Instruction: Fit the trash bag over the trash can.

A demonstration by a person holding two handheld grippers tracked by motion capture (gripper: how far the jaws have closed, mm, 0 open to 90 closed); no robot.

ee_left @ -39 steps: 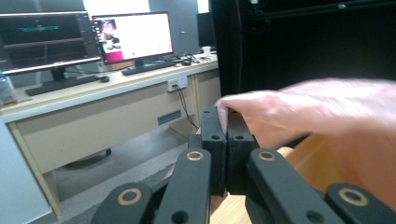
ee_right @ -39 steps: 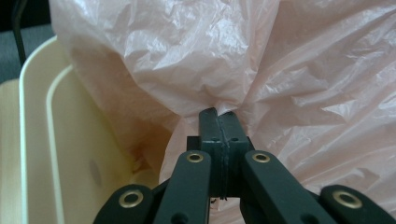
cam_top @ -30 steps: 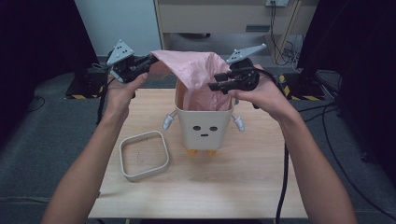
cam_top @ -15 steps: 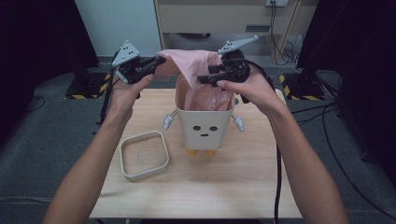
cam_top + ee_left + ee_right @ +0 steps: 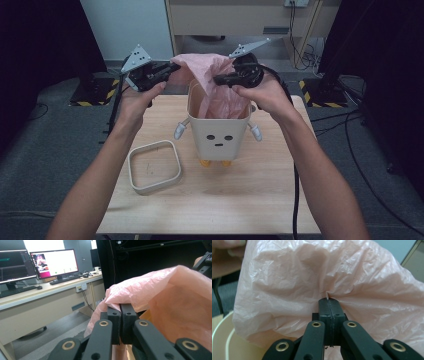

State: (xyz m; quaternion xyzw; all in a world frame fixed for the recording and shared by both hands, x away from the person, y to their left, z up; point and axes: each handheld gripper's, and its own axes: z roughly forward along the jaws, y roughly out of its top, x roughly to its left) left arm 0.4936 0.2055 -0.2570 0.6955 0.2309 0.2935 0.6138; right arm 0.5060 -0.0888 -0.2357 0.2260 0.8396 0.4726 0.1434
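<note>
Right now the thin, crinkled pink plastic bag (image 5: 212, 82) hangs into the cream square bin with a drawn face (image 5: 220, 137), its top lifted above the rim. The left gripper (image 5: 172, 68) and right gripper (image 5: 218, 79) each pinch its edge, jaws clamped tight. A cream square ring lid (image 5: 154, 166) lies beside the bin on the wooden table (image 5: 240, 200).

You see a pale pink bag (image 5: 212, 75), a cream bin (image 5: 220, 137) with a black dotted face, and a light wood worktop (image 5: 250, 200).
</note>
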